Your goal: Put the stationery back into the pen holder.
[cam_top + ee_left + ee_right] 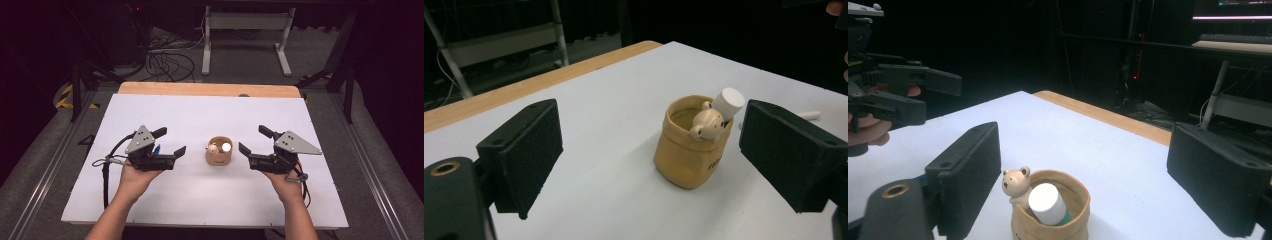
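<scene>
A small tan pot stands upright on the white table top, midway between my two grippers. A little bear head perches on its rim, and a white-capped tube leans inside it. To the pot's left my left gripper is open, its pads wide apart and holding nothing. My right gripper is open too, on the pot's right and pointing at it. In the right gripper view the pot sits low between the pads, apart from both, with the left gripper beyond.
A wooden strip runs along the table's far edge. Behind it on the floor are white frame legs and a tangle of cables. A small white stick lies on the table past the pot.
</scene>
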Available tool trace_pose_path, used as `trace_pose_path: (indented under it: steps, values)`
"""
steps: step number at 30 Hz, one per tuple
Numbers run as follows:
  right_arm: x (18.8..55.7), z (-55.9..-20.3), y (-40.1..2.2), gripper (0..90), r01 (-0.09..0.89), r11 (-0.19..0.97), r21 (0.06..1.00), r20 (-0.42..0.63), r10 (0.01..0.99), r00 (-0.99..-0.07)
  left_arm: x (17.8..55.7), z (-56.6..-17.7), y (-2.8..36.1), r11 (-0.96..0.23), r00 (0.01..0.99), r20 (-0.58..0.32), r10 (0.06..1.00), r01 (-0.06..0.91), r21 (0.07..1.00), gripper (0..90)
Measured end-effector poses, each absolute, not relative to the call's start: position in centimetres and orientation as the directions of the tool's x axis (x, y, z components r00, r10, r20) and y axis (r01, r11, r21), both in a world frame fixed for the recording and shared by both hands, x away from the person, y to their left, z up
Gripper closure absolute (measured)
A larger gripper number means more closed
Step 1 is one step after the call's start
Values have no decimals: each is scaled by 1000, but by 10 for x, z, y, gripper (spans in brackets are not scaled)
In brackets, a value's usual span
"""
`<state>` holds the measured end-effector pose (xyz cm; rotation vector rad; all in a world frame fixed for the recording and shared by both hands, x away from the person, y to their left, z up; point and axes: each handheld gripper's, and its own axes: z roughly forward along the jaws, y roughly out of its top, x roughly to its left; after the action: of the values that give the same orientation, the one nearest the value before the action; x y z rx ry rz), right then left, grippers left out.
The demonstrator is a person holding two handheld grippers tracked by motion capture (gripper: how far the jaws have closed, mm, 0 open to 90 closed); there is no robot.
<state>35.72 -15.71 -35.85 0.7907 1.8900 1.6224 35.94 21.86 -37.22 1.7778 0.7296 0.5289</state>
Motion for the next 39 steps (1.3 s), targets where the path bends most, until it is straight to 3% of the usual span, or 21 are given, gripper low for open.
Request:
trace_pose_path:
  steps: [28,39]
  values:
    - [351,-357,-166,117,74,131,989,-48,740,-670,327,-395,248,-186,552,-19,833,311,932,120]
    - [349,-355,-168,117,65,124,990,-50,747,-663,315,-410,254,-178,461,-2,887,346,921,228]
